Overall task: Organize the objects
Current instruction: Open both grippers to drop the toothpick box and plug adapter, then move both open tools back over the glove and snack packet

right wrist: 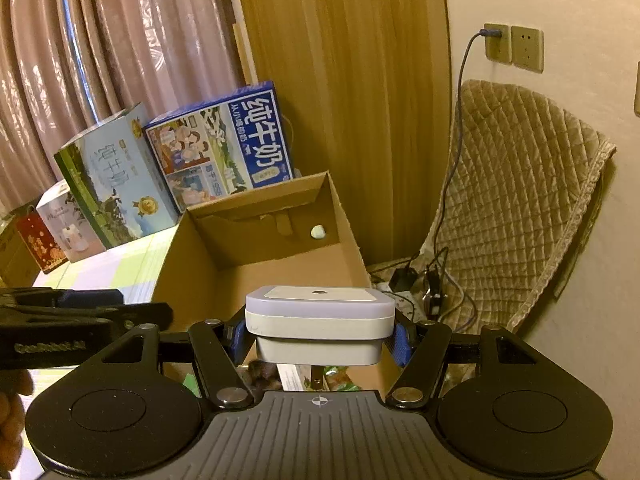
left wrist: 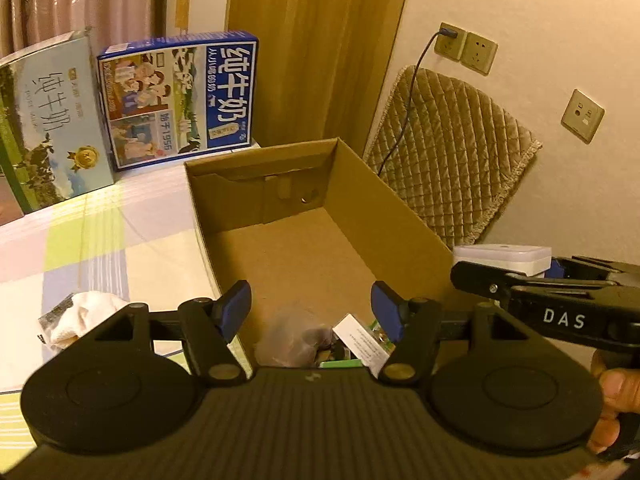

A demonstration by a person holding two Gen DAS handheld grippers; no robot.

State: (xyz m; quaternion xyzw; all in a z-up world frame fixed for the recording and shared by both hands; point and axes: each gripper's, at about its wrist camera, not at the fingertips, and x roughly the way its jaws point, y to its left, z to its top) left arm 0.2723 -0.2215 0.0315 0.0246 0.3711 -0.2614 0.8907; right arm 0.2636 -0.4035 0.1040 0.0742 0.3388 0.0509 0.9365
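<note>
where curtain point(right wrist: 100, 52) hangs, milk boxes point(left wrist: 176, 96) on checked cloth point(left wrist: 80, 248)

Home room, pink curtains point(right wrist: 100, 60), wall sockets point(right wrist: 514, 46), milk cartons point(left wrist: 180, 96), quilted cushion point(right wrist: 520, 200)

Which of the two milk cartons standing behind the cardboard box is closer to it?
The dark blue milk carton, right behind the cardboard box. The pale green-edged milk carton stands farther left.

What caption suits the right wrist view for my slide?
Right gripper holds a white plug-in device above the open cardboard box.
</note>
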